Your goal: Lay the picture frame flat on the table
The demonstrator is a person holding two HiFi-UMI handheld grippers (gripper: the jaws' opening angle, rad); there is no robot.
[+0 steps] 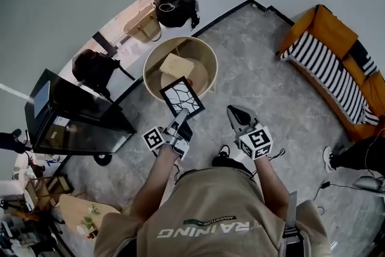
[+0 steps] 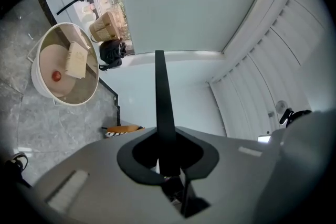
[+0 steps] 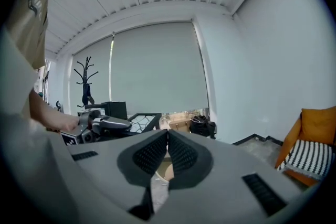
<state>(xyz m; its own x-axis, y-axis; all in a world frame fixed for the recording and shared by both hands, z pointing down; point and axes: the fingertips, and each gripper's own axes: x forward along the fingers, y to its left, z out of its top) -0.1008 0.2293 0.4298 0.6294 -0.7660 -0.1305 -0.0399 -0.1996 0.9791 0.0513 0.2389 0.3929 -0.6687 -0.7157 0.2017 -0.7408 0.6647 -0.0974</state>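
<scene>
The picture frame [image 1: 181, 96] is black with a white cracked pattern. My left gripper [image 1: 182, 116] is shut on its lower edge and holds it tilted over the near rim of the round wooden table [image 1: 207, 55]. In the left gripper view the frame [image 2: 160, 92] shows edge-on as a thin black strip rising from between the jaws of my left gripper [image 2: 167, 159]. My right gripper [image 1: 236, 112] hangs to the right of the table, shut and empty; its own view shows my right gripper [image 3: 168, 152] with pads together, and the frame [image 3: 143, 122] to its left.
A wooden block [image 1: 175, 65] and a small red ball [image 2: 56, 76] lie on the table. A black cabinet [image 1: 72, 117] stands left, a black bag [image 1: 174, 8] and wooden basket [image 1: 143, 24] behind. An orange sofa [image 1: 337, 63] is at the right, with another person's shoe [image 1: 329, 158] nearby.
</scene>
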